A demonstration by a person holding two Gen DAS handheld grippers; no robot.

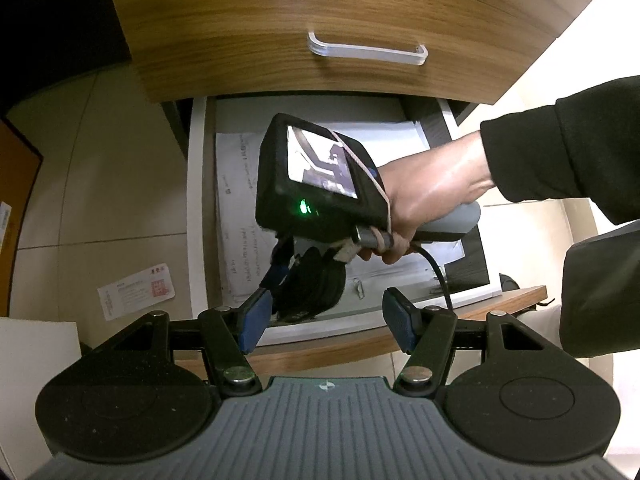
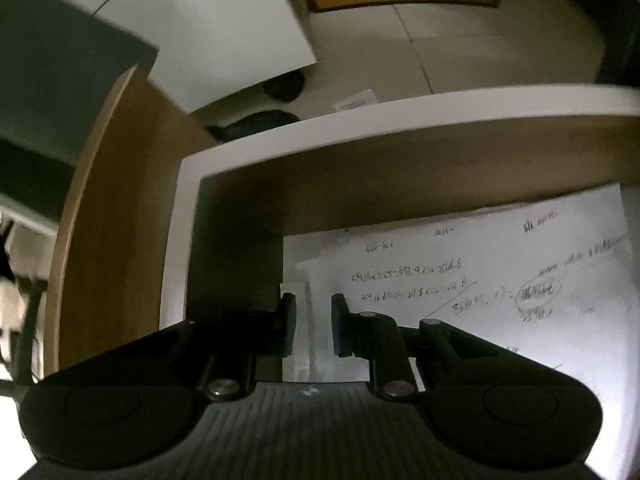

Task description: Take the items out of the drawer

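drawer (image 1: 200, 208): pulled open, white inner walls, wood-grain front edge | papers (image 1: 236, 184): white sheets with handwritten notes and figures, lying flat across the drawer floor (image 2: 500, 280) | clear object (image 2: 310, 320): pale, see-through, upright on the papers near the drawer's front corner, blurred

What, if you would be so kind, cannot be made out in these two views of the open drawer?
- Left wrist view: the right gripper body and hand hide much of the open drawer.
- Right wrist view: the handwriting on the papers is too blurred to read.
- Right wrist view: whether the right gripper's fingers pinch the translucent thing between them is unclear.
- Left gripper: open, holding nothing.
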